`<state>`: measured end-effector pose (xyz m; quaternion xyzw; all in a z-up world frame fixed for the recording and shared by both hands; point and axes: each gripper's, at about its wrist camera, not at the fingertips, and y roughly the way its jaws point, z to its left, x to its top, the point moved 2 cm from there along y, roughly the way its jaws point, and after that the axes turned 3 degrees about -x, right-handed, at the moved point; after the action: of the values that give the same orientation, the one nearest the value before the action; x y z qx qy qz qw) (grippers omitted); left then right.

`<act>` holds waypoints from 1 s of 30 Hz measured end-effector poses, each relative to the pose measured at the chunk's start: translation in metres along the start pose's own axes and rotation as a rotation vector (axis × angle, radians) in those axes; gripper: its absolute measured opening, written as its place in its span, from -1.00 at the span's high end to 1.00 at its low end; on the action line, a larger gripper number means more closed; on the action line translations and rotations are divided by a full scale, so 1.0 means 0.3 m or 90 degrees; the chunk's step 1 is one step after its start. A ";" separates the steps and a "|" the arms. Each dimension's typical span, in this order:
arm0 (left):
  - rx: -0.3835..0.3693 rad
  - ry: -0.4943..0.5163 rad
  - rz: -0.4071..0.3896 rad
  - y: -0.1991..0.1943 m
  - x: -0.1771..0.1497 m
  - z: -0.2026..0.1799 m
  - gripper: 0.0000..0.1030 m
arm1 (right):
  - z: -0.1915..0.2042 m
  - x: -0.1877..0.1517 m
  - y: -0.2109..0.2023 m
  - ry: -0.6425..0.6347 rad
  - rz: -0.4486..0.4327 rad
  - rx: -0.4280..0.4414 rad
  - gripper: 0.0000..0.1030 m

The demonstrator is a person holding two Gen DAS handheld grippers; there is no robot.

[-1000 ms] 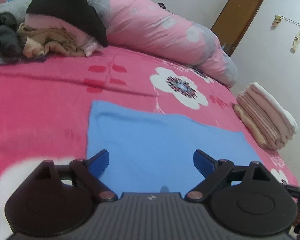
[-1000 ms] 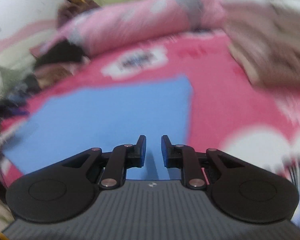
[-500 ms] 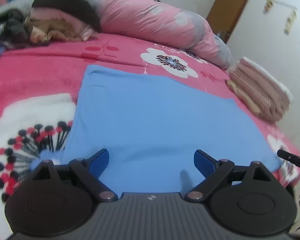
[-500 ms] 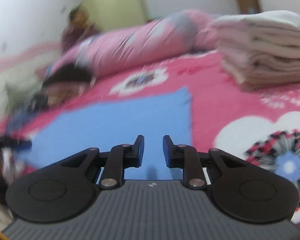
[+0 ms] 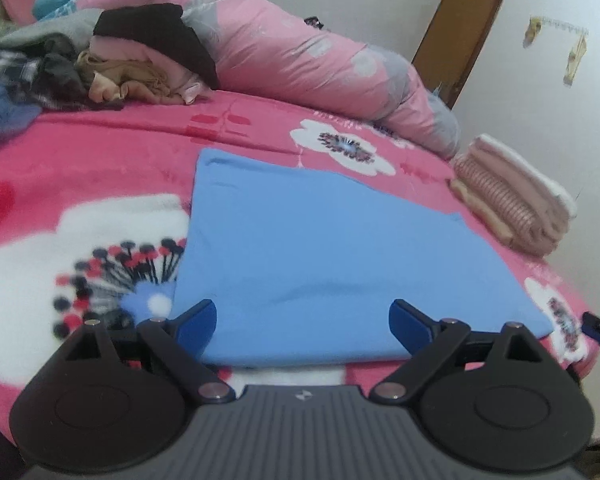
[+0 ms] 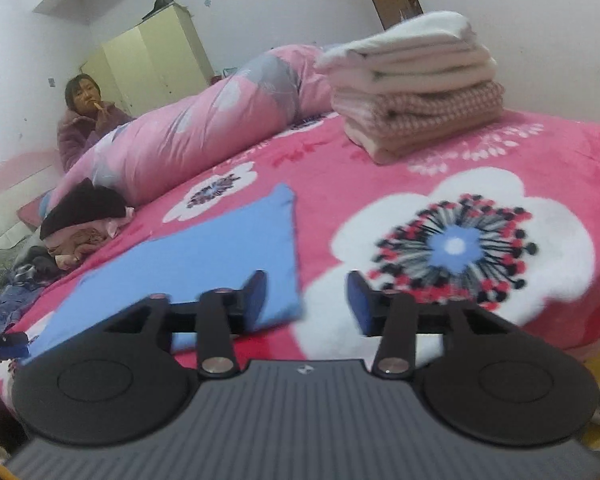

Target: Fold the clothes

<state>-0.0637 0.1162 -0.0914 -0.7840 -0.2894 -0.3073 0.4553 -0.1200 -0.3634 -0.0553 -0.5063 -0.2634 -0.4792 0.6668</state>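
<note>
A light blue cloth (image 5: 332,252) lies flat on the pink flowered blanket (image 5: 80,168), folded into a rough rectangle. My left gripper (image 5: 303,322) stands open over its near edge, fingers wide apart with nothing between them. In the right wrist view the same blue cloth (image 6: 204,264) stretches away to the left. My right gripper (image 6: 307,302) hangs just past the cloth's near right corner, its jaws opening, nothing gripped. The left finger overlaps the corner; the right finger is over the blanket (image 6: 440,184).
A stack of folded pink and white clothes (image 5: 512,204) (image 6: 416,92) sits at the bed's right edge by the wall. A heap of unfolded clothes (image 5: 100,64) (image 6: 80,232) and a rolled pink quilt (image 5: 320,64) lie at the back. A person (image 6: 86,120) sits beyond the bed.
Both grippers have pulled back toward the near edge of the bed. The right gripper's jaws went from nearly shut to apart and swung right, past the cloth's corner.
</note>
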 end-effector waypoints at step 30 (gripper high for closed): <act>-0.120 0.073 0.015 0.098 -0.108 -0.103 -0.82 | 0.422 -0.153 0.199 -0.248 0.123 0.052 -0.03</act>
<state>-0.0698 0.0707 -0.1188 -0.8078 -0.2230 -0.3724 0.3988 -0.0674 -0.2272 -0.0750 -0.5846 -0.3566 -0.2955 0.6661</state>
